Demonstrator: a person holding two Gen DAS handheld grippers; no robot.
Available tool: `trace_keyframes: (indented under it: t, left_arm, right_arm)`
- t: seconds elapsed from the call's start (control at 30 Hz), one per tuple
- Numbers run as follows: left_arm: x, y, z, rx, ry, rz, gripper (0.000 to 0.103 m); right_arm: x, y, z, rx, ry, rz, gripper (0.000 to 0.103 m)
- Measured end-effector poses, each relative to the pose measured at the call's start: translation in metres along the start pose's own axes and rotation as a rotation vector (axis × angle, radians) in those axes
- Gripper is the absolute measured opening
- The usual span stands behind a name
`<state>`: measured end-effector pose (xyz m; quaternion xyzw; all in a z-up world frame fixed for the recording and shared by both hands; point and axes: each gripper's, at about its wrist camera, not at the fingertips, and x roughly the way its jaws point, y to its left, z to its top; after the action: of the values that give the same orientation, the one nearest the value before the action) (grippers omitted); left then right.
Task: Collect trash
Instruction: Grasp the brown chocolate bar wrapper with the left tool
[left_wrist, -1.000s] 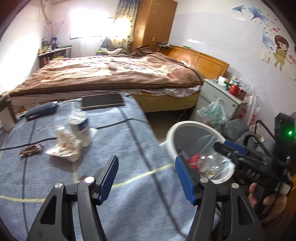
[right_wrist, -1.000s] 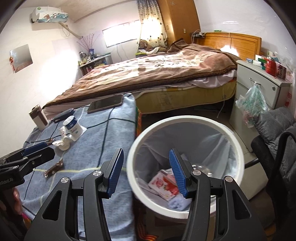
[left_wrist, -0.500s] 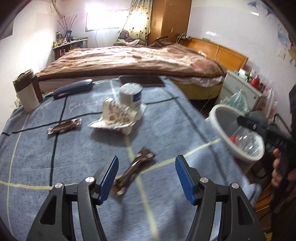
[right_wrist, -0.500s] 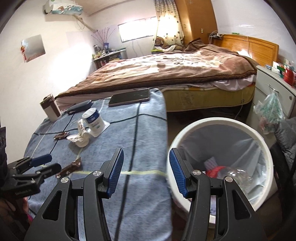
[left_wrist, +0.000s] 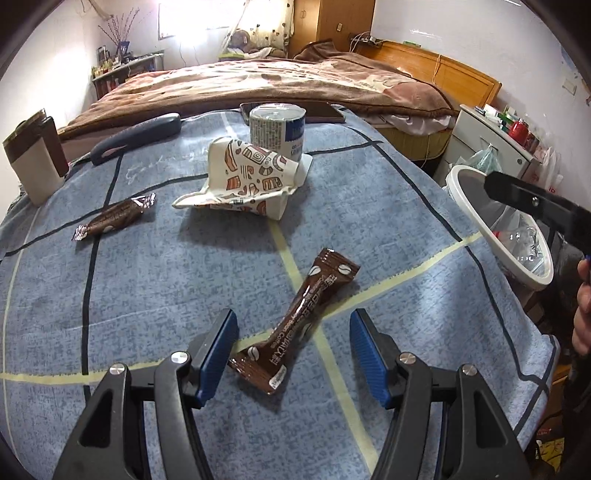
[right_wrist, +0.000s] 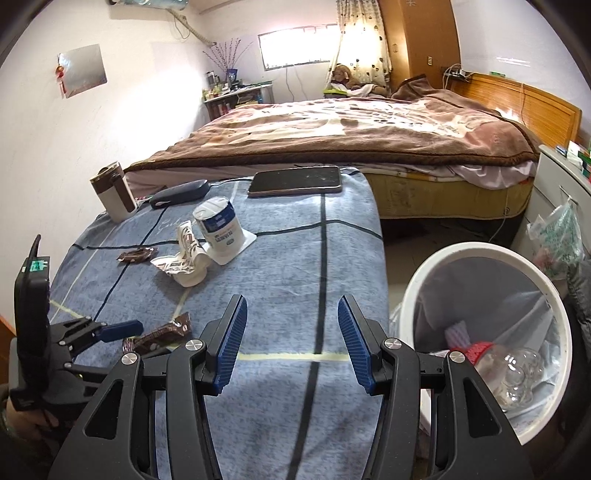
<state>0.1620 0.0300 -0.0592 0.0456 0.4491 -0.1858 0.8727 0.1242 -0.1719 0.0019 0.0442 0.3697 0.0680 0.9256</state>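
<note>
Both grippers' jaws apart, empty

Each hand-held gripper (left_wrist: 291, 354) (right_wrist: 291, 341) has black triangular-cutout arms, silver screw heads and ribbed blue finger pads (left_wrist: 216, 354).

A table under a blue cloth (left_wrist: 155, 280) with dark and pale grid lines bears two brown snack wrappers (left_wrist: 299, 325) (left_wrist: 116, 218), a crumpled patterned paper cup (left_wrist: 247, 177), a white can (left_wrist: 277, 127) on a white card, a phone (right_wrist: 295, 180), a dark case (left_wrist: 136, 137) and a brown-and-white flask (left_wrist: 35, 158).
</note>
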Motion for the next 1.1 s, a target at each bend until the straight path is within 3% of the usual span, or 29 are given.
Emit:
trace_keyframes:
  t: [0.2,0.33,0.43,0.7,1.1]
  left_arm:
    - [0.000,0.002,0.001,0.013,-0.001,0.015,0.052]
    - [-0.001,0.009,0.002,-0.001,-0.006,0.020,0.028]
    - [-0.003,0.017,0.000,-0.024,-0.015,0.010,0.018]
    - [-0.015,0.041,-0.003,-0.124,-0.055,0.011,0.017]
    - [-0.038,0.072,0.002,-0.192,-0.111,0.052,0.017]
  right_arm:
    - [0.012,0.012,0.003,-0.007,0.015,0.012,0.053]
    - [0.019,0.023,0.003,-0.023,0.026,0.025,0.053]
    - [0.023,0.029,0.004,-0.031,0.032,0.031,0.053]
    - [0.038,0.043,0.008,-0.041,0.052,0.057,0.053]
    - [0.072,0.075,0.024,-0.113,0.077,0.121,0.053]
